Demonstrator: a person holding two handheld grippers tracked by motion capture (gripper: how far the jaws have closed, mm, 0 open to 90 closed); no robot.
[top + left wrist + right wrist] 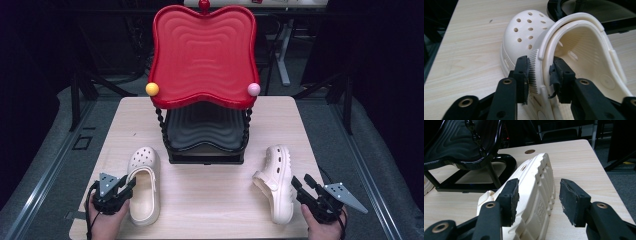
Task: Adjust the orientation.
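Note:
Two cream clogs lie on the wooden table (pixel 210 200). The left clog (pixel 145 185) sits sole down, toe pointing away. My left gripper (pixel 131 182) has its jaws on either side of this clog's near side wall and folded heel strap (pixel 535 72). Its pads press on the wall, one outside and one inside the shoe (pixel 524 32). The right clog (pixel 276 185) lies tipped on its side, with its ridged sole (pixel 536 187) facing my right gripper (pixel 300 181). That gripper (pixel 539 192) is open. Its left pad is against the sole, and its right pad stands clear of it.
A two-tier rack stands at the table's middle back, with a red wavy tray (pixel 202 55) on top and a black tray (pixel 205 125) below on a black frame (pixel 474 182). Yellow (pixel 152 89) and pink (pixel 254 89) knobs mark the red tray's front corners. The table's edges are near both hands.

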